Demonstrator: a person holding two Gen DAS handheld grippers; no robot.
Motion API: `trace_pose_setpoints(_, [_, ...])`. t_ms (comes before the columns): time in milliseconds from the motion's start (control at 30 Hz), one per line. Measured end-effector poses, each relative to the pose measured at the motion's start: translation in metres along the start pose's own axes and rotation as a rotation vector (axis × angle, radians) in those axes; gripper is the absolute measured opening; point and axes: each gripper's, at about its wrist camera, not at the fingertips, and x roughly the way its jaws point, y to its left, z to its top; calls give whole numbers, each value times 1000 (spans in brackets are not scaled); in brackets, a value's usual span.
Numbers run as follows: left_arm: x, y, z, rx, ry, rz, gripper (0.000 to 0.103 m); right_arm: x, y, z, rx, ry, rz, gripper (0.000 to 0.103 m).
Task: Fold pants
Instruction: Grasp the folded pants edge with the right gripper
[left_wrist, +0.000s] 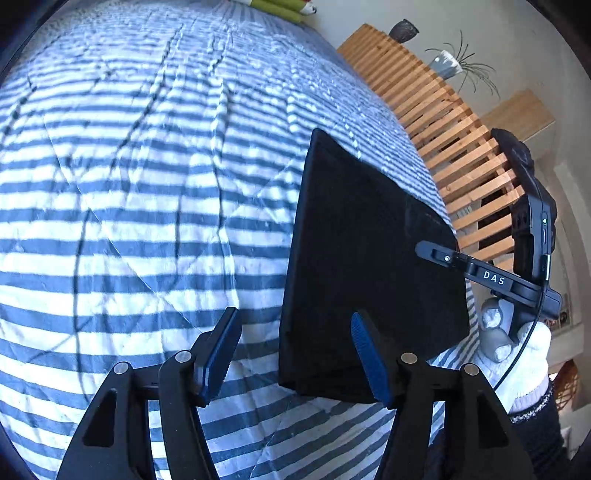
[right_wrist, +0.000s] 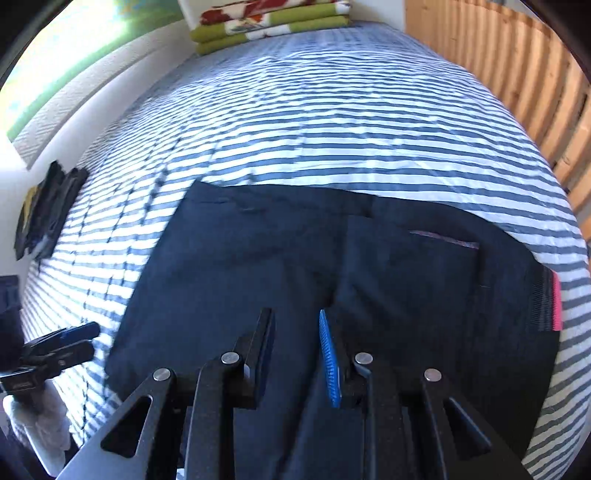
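The black pants (right_wrist: 258, 266) lie folded into a flat rectangle on the striped bed cover (right_wrist: 314, 122), with a pink tag (right_wrist: 557, 302) at their right edge. My right gripper (right_wrist: 295, 317) hovers just over their near part, open, with nothing between its fingers. In the left wrist view the pants (left_wrist: 369, 251) sit to the right of my left gripper (left_wrist: 294, 320), which is open and empty; its right finger (left_wrist: 365, 354) overlaps their near edge. The right gripper (left_wrist: 439, 255) reaches over the pants' far side, held by a white-gloved hand (left_wrist: 524, 354).
A wooden slatted frame (left_wrist: 443, 122) runs along the bed's right side. Folded green and red blankets (right_wrist: 266, 22) lie at the far end. A pile of dark clothes (right_wrist: 48, 210) sits at the bed's left edge by the wall. The left gripper (right_wrist: 70, 339) shows at the lower left.
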Motion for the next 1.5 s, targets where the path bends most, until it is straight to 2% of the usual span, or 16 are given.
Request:
trace_pose_setpoints(100, [15,-6,-7,10,26,-12,64,19,13,-3,-20,54,-18,25])
trace_pose_setpoints(200, [24,-16,-12,38,17,4,63,34,15,-3,-2,92,-37,27])
trace_pose_setpoints(300, [35,-26,-10,38,30,-1,46,33,19,1,-4,108,-35,34])
trace_pose_setpoints(467, [37,-38,-10,45,-3,10,18,18,42,8,-29,25,-46,34])
trace_pose_setpoints(567, [29,-37,-12,30,-32,-12,11,17,59,20,-24,25,-5,36])
trace_pose_setpoints(667, [25,-40,-13,38,-48,-26,10,27,79,31,-10,115,67,36])
trace_pose_setpoints(867, [14,-45,-13,51,-74,-55,9,48,120,41,-32,231,80,36])
trace_pose_setpoints(1033, [8,-53,-8,59,-91,-77,9,61,146,48,-50,277,68,37])
trace_pose_setpoints(1167, [8,-58,-5,61,-94,-90,9,68,153,43,-88,314,-3,37])
trace_pose_setpoints(1233, [8,-62,-4,69,-95,-96,9,72,157,44,-87,315,-15,32])
trace_pose_setpoints(1300, [7,-66,-3,78,-93,-109,9,70,154,44,-81,309,-25,13])
trace_pose_setpoints(1333, [6,-66,-3,77,-93,-121,12,67,150,44,-71,303,-18,10])
trace_pose_setpoints(1367, [2,-67,-3,68,-92,-148,19,63,146,44,-60,292,-8,5])
trace_pose_setpoints(1400, [0,-66,-4,65,-88,-171,25,58,142,46,-54,284,1,4])
trace_pose_setpoints(1433, [-4,-65,-5,64,-88,-189,35,53,138,49,-47,270,12,4])
trace_pose_setpoints(1500, [-12,-65,-7,80,-104,-197,38,37,129,53,-34,231,29,3])
